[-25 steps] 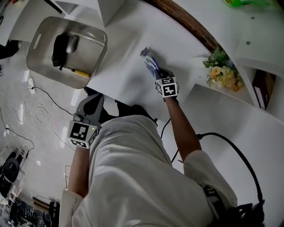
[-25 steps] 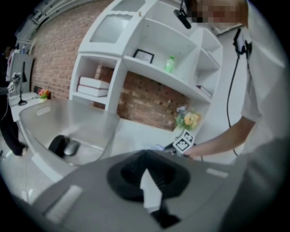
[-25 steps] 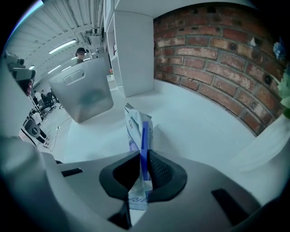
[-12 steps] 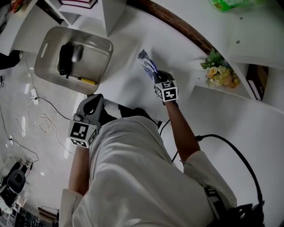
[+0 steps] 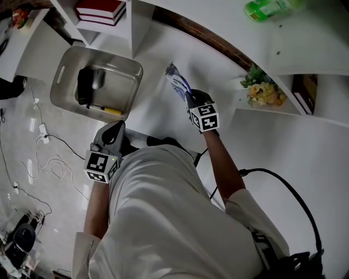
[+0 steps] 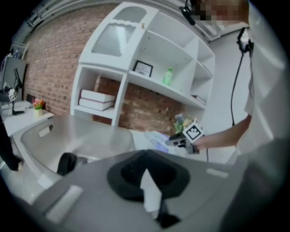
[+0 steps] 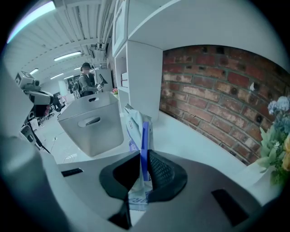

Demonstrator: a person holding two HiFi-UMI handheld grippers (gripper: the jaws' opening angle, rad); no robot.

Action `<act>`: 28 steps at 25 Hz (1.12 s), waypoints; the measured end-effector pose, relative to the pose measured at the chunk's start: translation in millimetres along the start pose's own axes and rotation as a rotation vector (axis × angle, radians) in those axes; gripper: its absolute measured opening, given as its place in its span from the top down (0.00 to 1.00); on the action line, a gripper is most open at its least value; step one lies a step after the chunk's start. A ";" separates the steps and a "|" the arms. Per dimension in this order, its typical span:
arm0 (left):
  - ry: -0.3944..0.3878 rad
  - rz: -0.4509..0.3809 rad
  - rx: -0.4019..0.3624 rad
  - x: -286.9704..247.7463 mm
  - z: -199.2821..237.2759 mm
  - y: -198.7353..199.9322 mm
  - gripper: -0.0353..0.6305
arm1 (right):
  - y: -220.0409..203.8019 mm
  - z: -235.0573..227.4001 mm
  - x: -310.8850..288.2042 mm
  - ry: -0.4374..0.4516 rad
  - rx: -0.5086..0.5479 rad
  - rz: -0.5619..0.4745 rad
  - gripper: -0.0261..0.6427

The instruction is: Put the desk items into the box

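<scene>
Plastic, blue and white: a thin packet (image 7: 136,124) is clamped edge-on between the jaws of the right gripper (image 7: 144,158). The pads are pressed on its lower end and the rest sticks out ahead of the tips. In the head view the packet (image 5: 175,79) is seen above the white desk (image 5: 218,60). It is judged to be lifted clear, though contact at its far end cannot be ruled out.

Left gripper (image 6: 147,170): the jaws are brought together and nothing is made out between them. In the head view it (image 5: 112,136) is held near the body, just near of the box.

The grey box (image 5: 106,56) is set left of the desk, well apart from the packet, with its open top facing up. A black item (image 5: 87,84), possibly a mouse, and a yellow-and-black pen (image 5: 106,110) are already lying in it. From the right gripper view the box (image 7: 90,122) is seen to the left of the held packet.

Step in hand: the carry stage is judged to be under way, with the packet gripped but not yet over the box. For the next move the right gripper needs to be taken left past the desk edge and over the rim. The jaws can then be parted above the bare floor of the box. The packet is floppy, so a snag on the rim should be watched for.

Further out, flowers (image 5: 262,90) and a green bottle (image 5: 267,8) are left at the far right.
</scene>
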State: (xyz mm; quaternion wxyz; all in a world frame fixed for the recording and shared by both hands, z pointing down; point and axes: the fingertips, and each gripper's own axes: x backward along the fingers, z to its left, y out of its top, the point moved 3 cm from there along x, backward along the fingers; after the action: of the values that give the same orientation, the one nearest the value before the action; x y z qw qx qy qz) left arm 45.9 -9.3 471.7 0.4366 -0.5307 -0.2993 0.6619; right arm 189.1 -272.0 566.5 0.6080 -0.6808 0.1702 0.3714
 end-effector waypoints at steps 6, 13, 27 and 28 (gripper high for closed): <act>-0.020 -0.019 -0.013 4.5 12.4 7.3 0.94 | 35.4 17.7 13.5 0.002 -0.003 -0.051 0.91; -0.022 -0.036 -0.018 15.8 30.4 9.9 0.94 | 81.8 55.2 18.5 0.052 0.067 -0.102 0.91; 0.009 -0.071 0.017 47.9 76.2 6.1 0.94 | 166.0 144.5 -7.5 0.187 0.259 -0.136 0.91; 0.009 -0.075 0.022 50.2 80.2 6.2 0.94 | 170.0 151.2 -10.7 0.196 0.270 -0.134 0.91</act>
State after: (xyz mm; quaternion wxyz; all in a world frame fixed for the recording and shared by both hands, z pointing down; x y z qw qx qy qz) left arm -35.8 38.3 464.8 0.4684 -0.5173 -0.3095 0.6459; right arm 20.6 -164.6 457.1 0.6977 -0.6358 0.2310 0.2355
